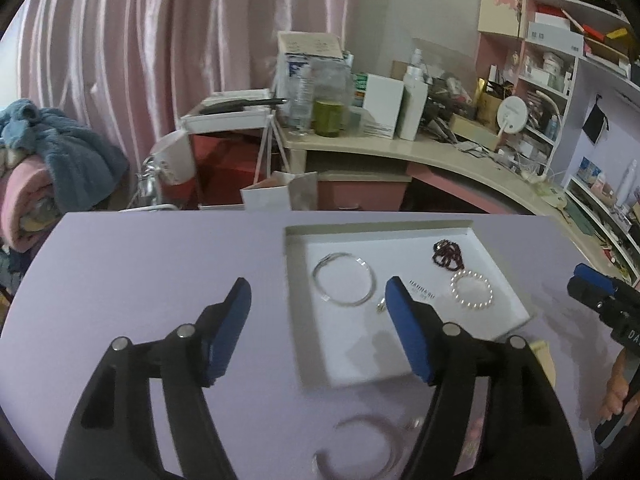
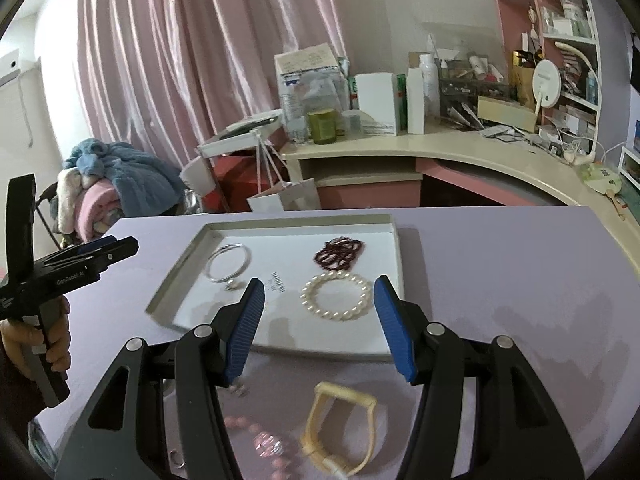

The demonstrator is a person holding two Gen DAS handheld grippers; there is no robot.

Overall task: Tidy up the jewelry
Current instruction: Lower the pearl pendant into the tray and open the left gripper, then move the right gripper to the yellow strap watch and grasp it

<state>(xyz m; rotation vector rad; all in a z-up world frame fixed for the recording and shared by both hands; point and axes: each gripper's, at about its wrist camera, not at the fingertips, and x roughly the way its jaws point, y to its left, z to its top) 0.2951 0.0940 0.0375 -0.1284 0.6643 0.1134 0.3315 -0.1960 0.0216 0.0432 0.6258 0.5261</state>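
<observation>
A shallow white tray (image 1: pixel 400 364) (image 2: pixel 188 300) lies on the lilac table. In it are a silver bangle (image 1: pixel 345 283) (image 2: pixel 228 267), a dark red bead strand (image 1: pixel 448 253) (image 2: pixel 339 254) and a pearl bracelet (image 1: pixel 471 289) (image 2: pixel 335 296). My left gripper (image 1: pixel 320 320) is open and empty, above the tray's left edge. My right gripper (image 2: pixel 320 320) is open and empty, above the tray's near edge by the pearl bracelet. On the table before the tray lie another silver bangle (image 1: pixel 360 448), a cream bangle (image 2: pixel 340 424) and a pink bead bracelet (image 2: pixel 264 440).
Beyond the table stand a cluttered curved desk (image 1: pixel 460 152) (image 2: pixel 440 148), shelves (image 1: pixel 560 80), pink curtains (image 2: pixel 200 60) and a pile of blankets (image 1: pixel 48 160) (image 2: pixel 116 184). The right gripper shows at the right edge in the left wrist view (image 1: pixel 600 300); the left gripper shows at the left in the right wrist view (image 2: pixel 72 268).
</observation>
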